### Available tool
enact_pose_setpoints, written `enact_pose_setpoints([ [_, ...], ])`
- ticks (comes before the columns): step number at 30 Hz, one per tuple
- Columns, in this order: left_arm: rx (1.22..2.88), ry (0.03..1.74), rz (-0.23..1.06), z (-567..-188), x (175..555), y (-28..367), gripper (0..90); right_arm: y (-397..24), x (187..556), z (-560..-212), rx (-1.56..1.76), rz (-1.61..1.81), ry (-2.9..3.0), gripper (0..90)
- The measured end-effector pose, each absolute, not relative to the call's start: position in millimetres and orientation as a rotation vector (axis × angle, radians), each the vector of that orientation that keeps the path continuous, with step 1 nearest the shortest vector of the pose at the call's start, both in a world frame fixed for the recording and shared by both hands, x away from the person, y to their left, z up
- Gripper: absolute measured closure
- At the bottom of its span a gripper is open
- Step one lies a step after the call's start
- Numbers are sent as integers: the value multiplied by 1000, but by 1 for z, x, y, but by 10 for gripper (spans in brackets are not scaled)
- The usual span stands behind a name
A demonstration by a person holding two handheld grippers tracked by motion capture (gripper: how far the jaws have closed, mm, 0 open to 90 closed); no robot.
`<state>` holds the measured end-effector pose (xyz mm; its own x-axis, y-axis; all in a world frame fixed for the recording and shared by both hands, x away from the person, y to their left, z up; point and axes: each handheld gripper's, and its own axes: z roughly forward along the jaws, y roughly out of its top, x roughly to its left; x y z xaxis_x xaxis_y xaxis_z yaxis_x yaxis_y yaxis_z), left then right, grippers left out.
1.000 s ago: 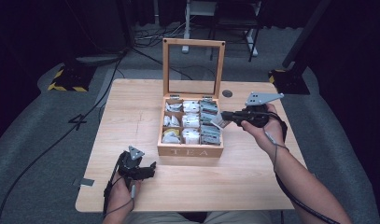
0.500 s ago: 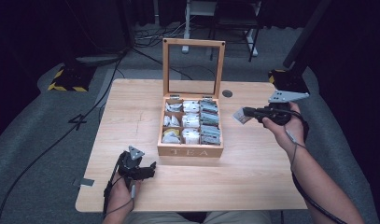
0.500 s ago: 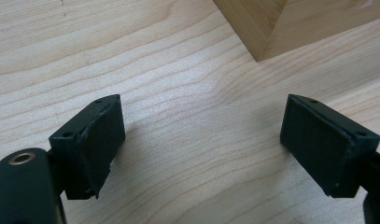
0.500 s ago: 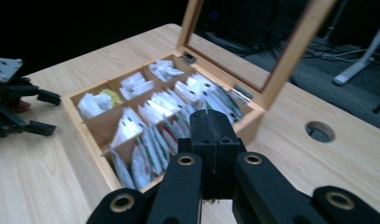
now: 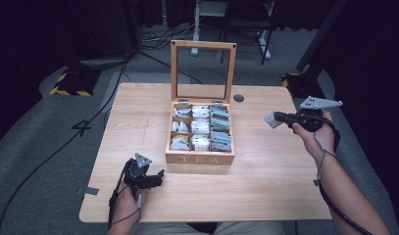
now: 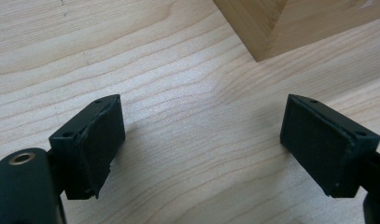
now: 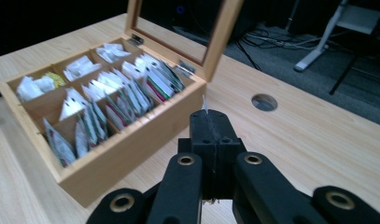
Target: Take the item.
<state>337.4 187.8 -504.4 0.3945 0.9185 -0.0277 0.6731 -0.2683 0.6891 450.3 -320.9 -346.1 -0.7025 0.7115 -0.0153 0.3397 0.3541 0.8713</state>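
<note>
While the right gripper (image 5: 275, 119) holds one tea bag (image 5: 269, 120) clamped clear of the tea box (image 5: 200, 157), placement remains outstanding; left gripper (image 5: 155, 177) rests wide, unused.

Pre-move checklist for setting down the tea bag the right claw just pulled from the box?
1. Right claw shut on tea bag: ok; a white edge pokes out above the closed jaws in the right gripper view.
2. Bag clear of the tea box: ok, held out to the box's right.
3. Table under the bag bare: ok.
4. Cable hole away from the drop spot: ok.
5. Left claw out of the way: ok; open, near the box's front left corner.
6. Grip depth on bag: cannot tell.
</note>
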Motion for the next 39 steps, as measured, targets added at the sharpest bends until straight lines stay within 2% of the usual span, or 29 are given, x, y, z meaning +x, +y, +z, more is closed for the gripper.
enact_pose_setpoints([
  [12, 2034, 1355, 510, -504, 337, 188, 145, -350, 463, -382, 1065, 1242, 2222, 900],
  [28, 2032, 1355, 512, -504, 337, 188, 145, -352, 469, -427, 1156, 1156, 2280, 900],
  [39, 2033, 1356, 512, -504, 337, 188, 145, -350, 474, -445, 1239, 1144, 2317, 900],
])
